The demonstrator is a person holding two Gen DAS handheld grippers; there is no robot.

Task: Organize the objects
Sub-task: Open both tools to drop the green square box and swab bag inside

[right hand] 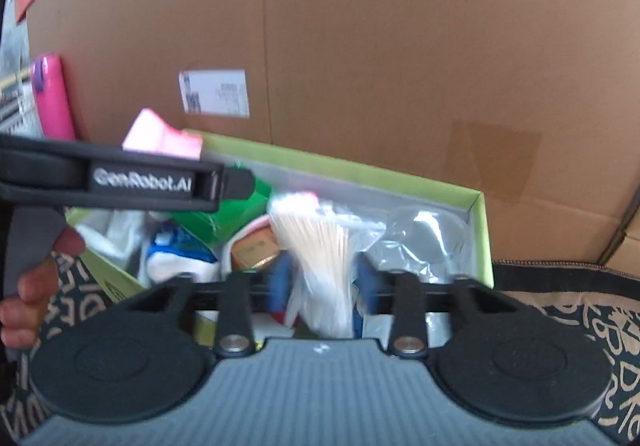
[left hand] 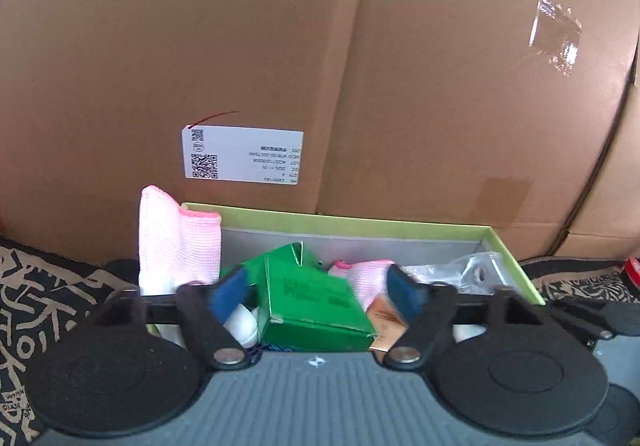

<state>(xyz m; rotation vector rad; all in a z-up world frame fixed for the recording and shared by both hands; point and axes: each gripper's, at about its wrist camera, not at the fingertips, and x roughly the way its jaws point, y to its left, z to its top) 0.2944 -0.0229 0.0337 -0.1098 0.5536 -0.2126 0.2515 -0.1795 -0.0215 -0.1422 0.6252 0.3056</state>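
Green-rimmed shallow tray (left hand: 360, 224), grey inside, set against a large cardboard carton (left hand: 280, 45); holds the task's items.

Contents: green folding carton (left hand: 312, 298), lying tilted; pink knit gloves, one (left hand: 176, 242) draped over the tray's left end, one (left hand: 366, 276) inside; clear plastic bag of thin wooden sticks (right hand: 320, 258); small tan box (right hand: 256, 250); clear wrapping at the right end.

Left gripper (left hand: 316, 286): jaws spread, straddling the green carton, pads apparently not pressing on it.

Right gripper (right hand: 324, 282): jaws part-open either side of the stick bag; whether the pads grip it cannot be told.

Handling note, as judgement: centre each item between the pads before closing; lift the soft bag by its bunched part and squeeze lightly so the sticks do not snap.

Legible writing: "GenRobot.AI" on the left gripper's side. White shipping label (left hand: 242, 153) shows QR codes; its text is too small to read.
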